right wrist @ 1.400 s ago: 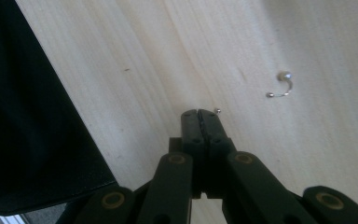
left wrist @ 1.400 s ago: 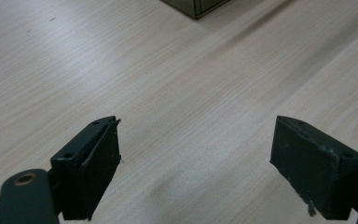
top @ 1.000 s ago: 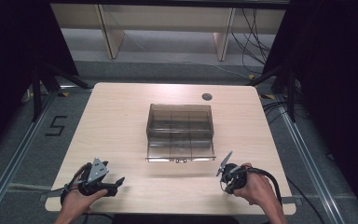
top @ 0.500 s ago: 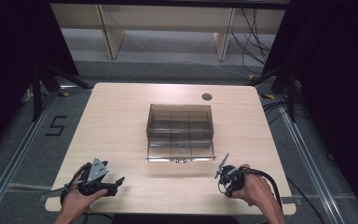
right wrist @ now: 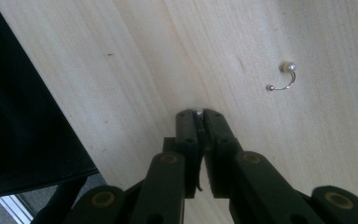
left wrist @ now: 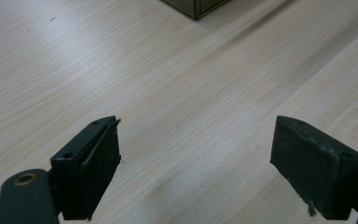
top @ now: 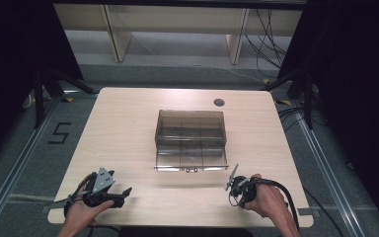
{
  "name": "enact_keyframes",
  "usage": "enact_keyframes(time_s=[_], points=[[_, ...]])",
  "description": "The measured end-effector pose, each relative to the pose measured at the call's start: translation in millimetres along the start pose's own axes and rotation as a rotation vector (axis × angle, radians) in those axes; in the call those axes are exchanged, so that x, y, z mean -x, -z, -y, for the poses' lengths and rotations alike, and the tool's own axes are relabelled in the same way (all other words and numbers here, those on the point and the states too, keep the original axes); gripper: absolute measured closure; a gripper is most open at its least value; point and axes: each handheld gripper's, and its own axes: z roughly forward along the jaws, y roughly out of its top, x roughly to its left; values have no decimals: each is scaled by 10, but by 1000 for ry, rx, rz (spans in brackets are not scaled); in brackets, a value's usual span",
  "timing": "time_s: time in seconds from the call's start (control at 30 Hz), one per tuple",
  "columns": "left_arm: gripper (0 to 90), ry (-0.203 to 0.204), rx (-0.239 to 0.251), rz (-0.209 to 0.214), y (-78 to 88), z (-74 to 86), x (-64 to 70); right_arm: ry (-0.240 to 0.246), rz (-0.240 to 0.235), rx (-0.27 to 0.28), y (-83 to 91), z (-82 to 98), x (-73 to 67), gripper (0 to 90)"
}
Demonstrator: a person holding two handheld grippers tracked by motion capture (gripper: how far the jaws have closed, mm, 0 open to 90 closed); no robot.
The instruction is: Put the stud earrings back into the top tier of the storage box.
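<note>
Right gripper [right wrist: 199, 113] pinched on an earring [right wrist: 198, 111]; second earring [right wrist: 283, 76] up-right of jaws. Left gripper [left wrist: 196, 158] wide, empty.

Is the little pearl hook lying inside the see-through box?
No, the pearl hook lies on the bare wooden table, apart from the right gripper.

A pale wooden table [top: 128, 128] bears a smoky clear box [top: 191, 139] at its centre; a pearl hook earring [right wrist: 283, 77] lies on the near right.
</note>
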Motion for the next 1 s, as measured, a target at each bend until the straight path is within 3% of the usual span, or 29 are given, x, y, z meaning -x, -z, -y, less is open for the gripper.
enact_keyframes(time_s=[0.03,0.17,0.27,0.3,0.4,0.53,0.63,0.87,0.93,1.0], points=[[151,-9,-10,-12,-6,0,-11,-3,-1,9,21,5,4,900],[151,-7,-16,3,-6,1,-7,-20,-13,60,174,36,11,900],[151,-10,-19,0,-2,0,-8,-45,-8,45,172,35,5,900],[151,-9,-10,-10,-2,1,-6,-19,-11,51,160,32,16,900],[151,-11,-12,1,5,0,-13,-20,1,32,138,-13,-41,861],[151,-20,-11,0,-4,-1,-5,35,-18,70,157,-135,-165,822],[151,-1,-15,4,-5,2,-3,105,-27,87,134,-287,-239,804],[151,-9,-6,-2,9,-1,-3,136,-38,72,80,-426,-288,793],[151,-7,-4,-3,8,-1,-5,126,-39,68,80,-432,-301,792],[151,-11,-6,-12,6,-1,-11,150,-40,63,68,-457,-309,792]])
